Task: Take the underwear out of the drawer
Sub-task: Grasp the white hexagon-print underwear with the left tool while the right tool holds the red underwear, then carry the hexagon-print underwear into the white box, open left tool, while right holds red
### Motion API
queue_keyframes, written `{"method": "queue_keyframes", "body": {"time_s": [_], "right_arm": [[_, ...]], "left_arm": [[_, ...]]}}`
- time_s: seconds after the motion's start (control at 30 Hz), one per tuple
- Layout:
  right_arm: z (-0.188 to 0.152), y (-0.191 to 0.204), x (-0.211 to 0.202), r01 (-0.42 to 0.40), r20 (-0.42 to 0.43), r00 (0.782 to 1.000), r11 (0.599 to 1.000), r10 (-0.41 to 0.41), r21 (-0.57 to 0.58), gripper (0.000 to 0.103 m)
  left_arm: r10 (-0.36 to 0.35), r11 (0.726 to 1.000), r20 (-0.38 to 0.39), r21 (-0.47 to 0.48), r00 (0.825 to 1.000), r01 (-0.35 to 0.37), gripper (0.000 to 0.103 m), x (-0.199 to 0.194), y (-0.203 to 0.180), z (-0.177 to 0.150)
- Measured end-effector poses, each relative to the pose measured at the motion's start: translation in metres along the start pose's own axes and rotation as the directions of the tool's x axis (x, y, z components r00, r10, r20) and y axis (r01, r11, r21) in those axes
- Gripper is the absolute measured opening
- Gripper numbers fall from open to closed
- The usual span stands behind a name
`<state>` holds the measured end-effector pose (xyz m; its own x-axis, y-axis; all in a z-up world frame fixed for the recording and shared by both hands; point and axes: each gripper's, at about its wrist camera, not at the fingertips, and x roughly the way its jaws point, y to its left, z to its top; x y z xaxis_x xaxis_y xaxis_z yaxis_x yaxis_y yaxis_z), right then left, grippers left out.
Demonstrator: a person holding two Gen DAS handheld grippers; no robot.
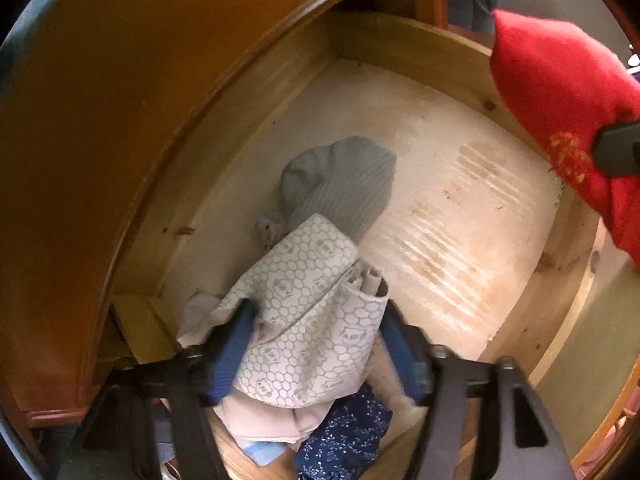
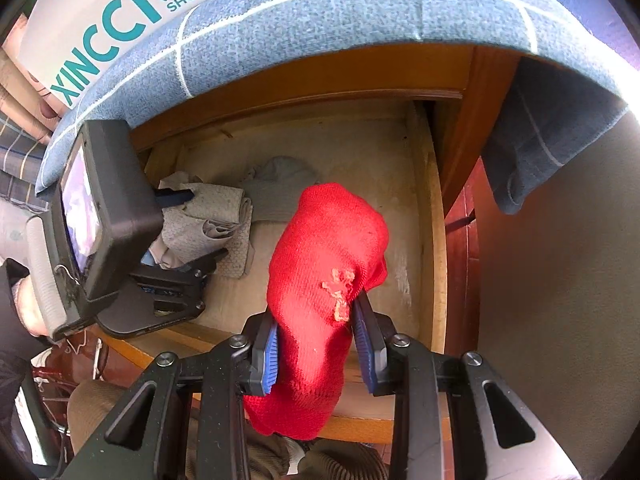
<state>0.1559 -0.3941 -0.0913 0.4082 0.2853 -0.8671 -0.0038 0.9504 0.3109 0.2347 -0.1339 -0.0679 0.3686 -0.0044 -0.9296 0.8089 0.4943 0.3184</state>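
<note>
The open wooden drawer (image 1: 440, 52) takes up most of both views, its pale floor largely bare toward the right wall. At the drawer's left front corner sits a small heap of folded garments. A grey ribbed piece (image 1: 340, 184) lies farthest back; a white hexagon-print underwear (image 1: 312, 304) tops the heap; a dark blue floral piece (image 1: 344, 436) is nearest the front edge.

The left tool (image 1: 316, 344) straddles the hexagon-print underwear, its blue pads at either flank and seemingly just touching the cloth, with the jaws partly drawn in. A shallow pinch could slip off on lifting, or drag the neighbouring pieces along.

The right tool (image 2: 316, 344) is clamped on a red knitted garment (image 2: 324, 280), held above the drawer's front.
</note>
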Motion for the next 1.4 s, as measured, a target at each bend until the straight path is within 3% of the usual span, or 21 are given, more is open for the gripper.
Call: {"method": "queue_keyframes", "body": {"time_s": [0.03, 0.2, 0.57, 0.7, 1.03, 1.4], "right_arm": [[0.000, 0.000, 0.000, -0.001, -0.001, 1.000, 1.000, 0.001, 0.001, 0.029], [0.000, -0.003, 0.001, -0.006, 0.001, 1.000, 1.000, 0.006, 0.003, 0.029], [-0.003, -0.010, -0.002, -0.023, 0.013, 1.000, 1.000, 0.023, 0.019, 0.029], [-0.004, -0.012, -0.002, -0.030, 0.017, 0.999, 0.999, 0.030, 0.024, 0.029], [-0.004, -0.011, -0.003, -0.022, 0.017, 1.000, 1.000, 0.022, 0.013, 0.029], [-0.003, -0.005, -0.003, -0.009, 0.020, 1.000, 1.000, 0.009, 0.009, 0.029]], "left_arm": [[-0.005, 1.000, -0.021, -0.004, 1.000, 0.005, 0.026, 0.003, 0.002, -0.002], [-0.060, 0.997, -0.034, -0.045, 0.998, 0.058, 0.011, 0.003, 0.011, -0.007], [-0.110, 0.983, 0.046, -0.140, 0.993, 0.116, 0.009, -0.040, 0.023, -0.019], [-0.155, 0.961, 0.093, -0.217, 0.984, 0.172, 0.009, -0.056, 0.038, -0.030], [-0.160, 0.918, 0.181, -0.333, 0.970, 0.213, 0.009, -0.093, 0.044, -0.054], [-0.157, 0.842, 0.258, -0.470, 0.953, 0.266, 0.009, -0.132, 0.062, -0.077]]}}
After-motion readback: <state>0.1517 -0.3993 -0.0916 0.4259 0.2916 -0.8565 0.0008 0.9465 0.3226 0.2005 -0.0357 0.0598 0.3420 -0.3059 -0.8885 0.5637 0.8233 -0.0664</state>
